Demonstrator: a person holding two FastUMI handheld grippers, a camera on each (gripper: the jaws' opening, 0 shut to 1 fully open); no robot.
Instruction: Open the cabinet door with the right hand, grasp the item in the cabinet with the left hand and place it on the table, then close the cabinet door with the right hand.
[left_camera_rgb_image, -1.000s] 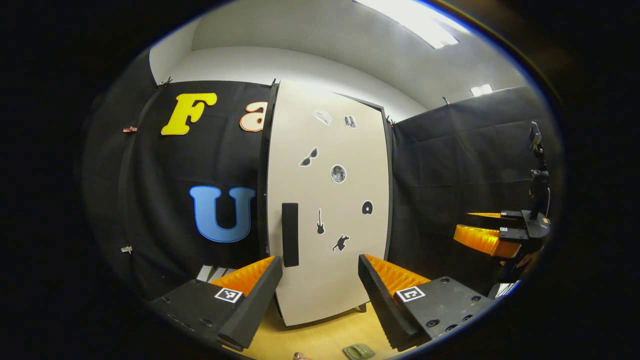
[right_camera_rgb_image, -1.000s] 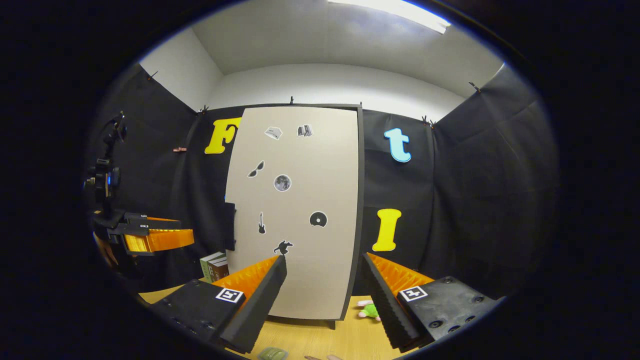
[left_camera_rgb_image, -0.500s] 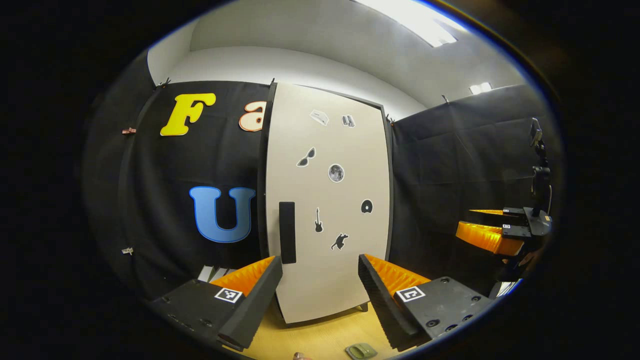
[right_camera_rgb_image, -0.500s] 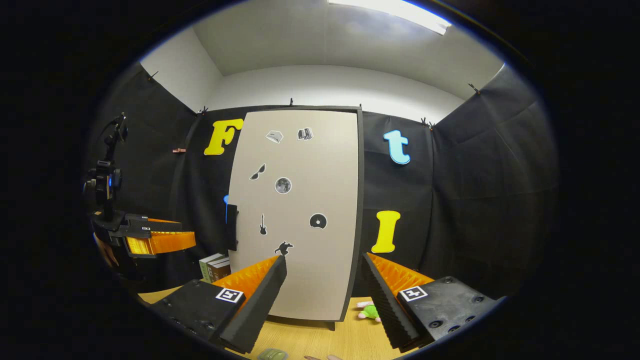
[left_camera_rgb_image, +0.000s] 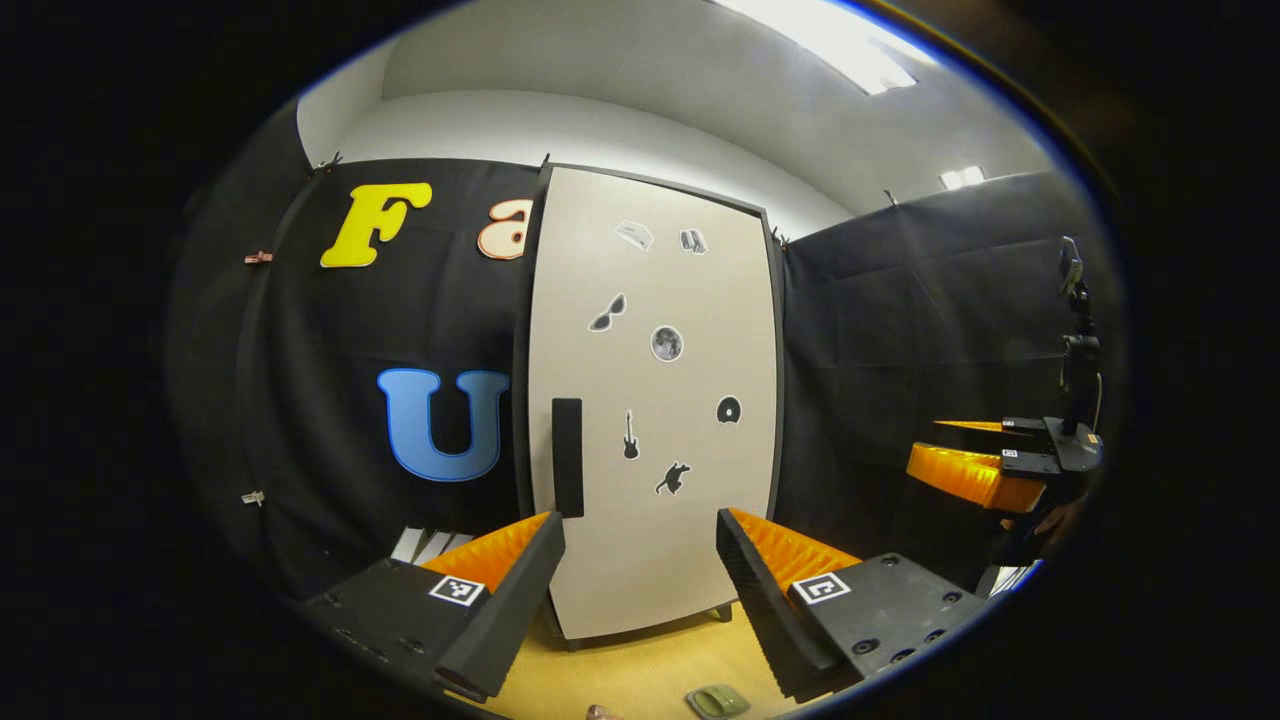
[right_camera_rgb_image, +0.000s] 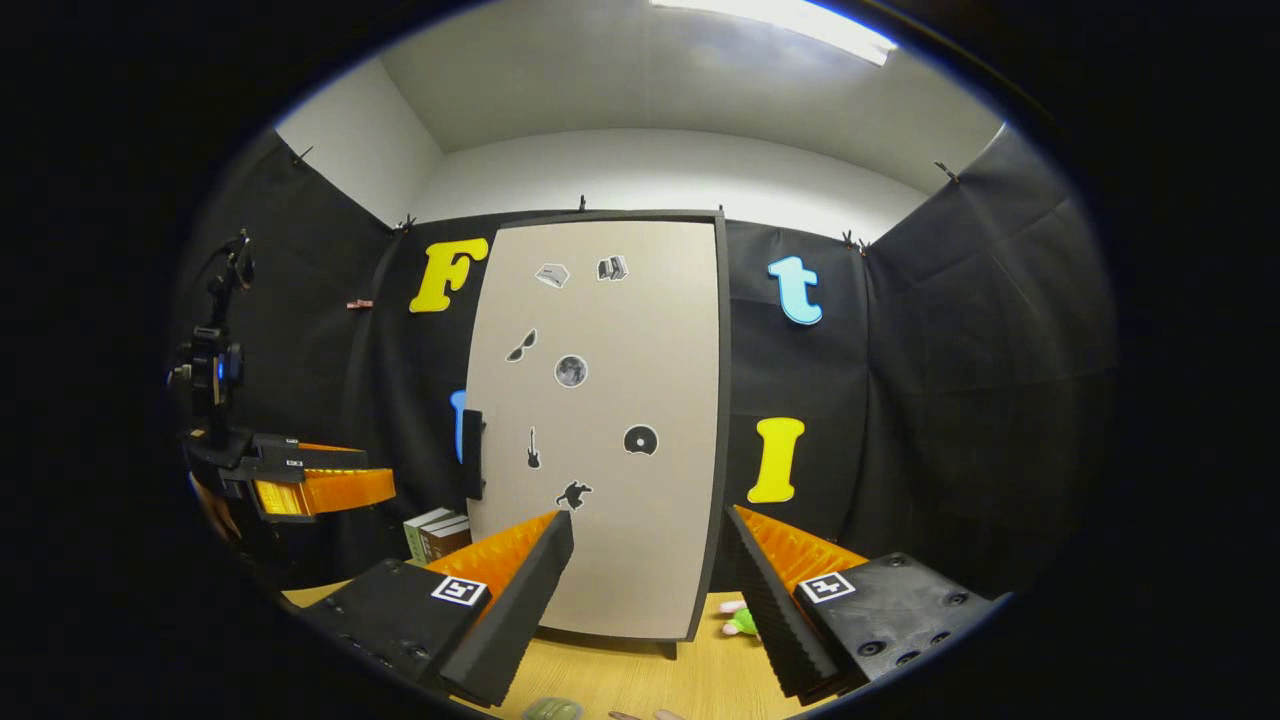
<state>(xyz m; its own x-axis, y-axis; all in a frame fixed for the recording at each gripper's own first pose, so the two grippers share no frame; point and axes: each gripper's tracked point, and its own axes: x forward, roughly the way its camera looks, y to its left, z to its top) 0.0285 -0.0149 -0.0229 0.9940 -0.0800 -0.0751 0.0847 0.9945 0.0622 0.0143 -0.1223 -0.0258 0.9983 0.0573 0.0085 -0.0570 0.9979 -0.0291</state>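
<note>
Two grippers hang back from the cabinet, both with fingers spread apart and holding nothing, so either is free to reach. Farthest left in the right gripper view, the left gripper (right_camera_rgb_image: 300, 480) hovers level over the worktop (right_camera_rgb_image: 640, 680), near a short stack of books (right_camera_rgb_image: 432, 533). Next comes the flat black handle (right_camera_rgb_image: 473, 454), a slim upright bar on the left edge of the cabinet door (right_camera_rgb_image: 620, 520), where a pull gets most leverage. The door is a smooth pale panel in a dark frame, dotted with small stickers, and looks shut, so the item inside is hidden. That fits a door yet to be opened or one closed again. The right gripper (right_camera_rgb_image: 650, 590) faces the panel, with a green plush toy (right_camera_rgb_image: 740, 621) lying by the cabinet's right foot.
</note>
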